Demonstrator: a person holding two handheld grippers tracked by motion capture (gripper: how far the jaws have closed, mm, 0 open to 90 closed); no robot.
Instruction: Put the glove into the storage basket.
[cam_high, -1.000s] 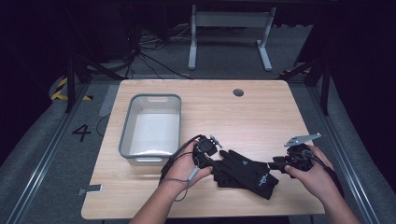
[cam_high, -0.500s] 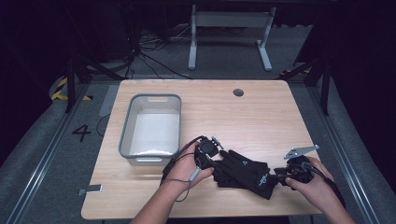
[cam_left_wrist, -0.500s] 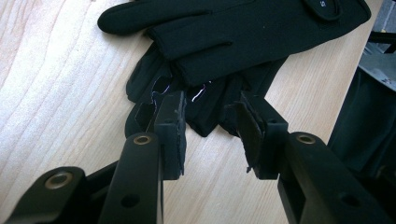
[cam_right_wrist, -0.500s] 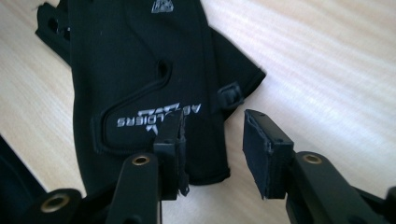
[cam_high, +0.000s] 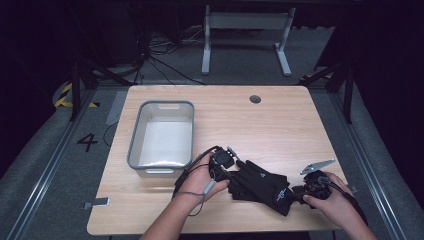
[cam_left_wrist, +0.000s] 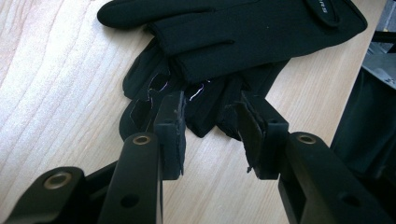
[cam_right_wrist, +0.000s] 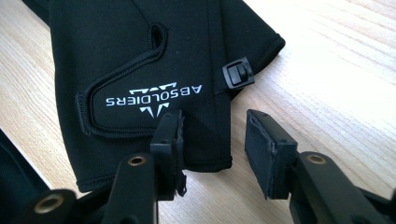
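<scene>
Black gloves (cam_high: 260, 185) lie stacked on the tabletop (cam_high: 280, 125), one over the other, between the two grippers. A grey bin (cam_high: 162, 134) stands beside the left hand (cam_high: 200, 180), apart from the gloves.

Left gripper (cam_left_wrist: 210, 128): fingers (cam_left_wrist: 170, 126) released, gap clear. The fingertip ends of the lower glove lie just ahead of and partly between them; nothing is clamped. The upper glove's fingertips lie farther ahead.

Right gripper (cam_right_wrist: 212, 140): fingers (cam_right_wrist: 268, 149) released. The cuff hem of the upper glove, bearing the white "ABSOLDIERS" logo (cam_right_wrist: 154, 95), lies just ahead of the left finger and runs into the gap. A small black clip (cam_right_wrist: 238, 73) sits on the cuff edge beyond the right finger.

Assessment: the gloves appear light, soft and limp; they will likely drape and fold once lifted, and a pinch may catch both layers. The stitched cuff hem seems the firmest hold; the thin fingertip fabric offers less purchase and may slip.
</scene>
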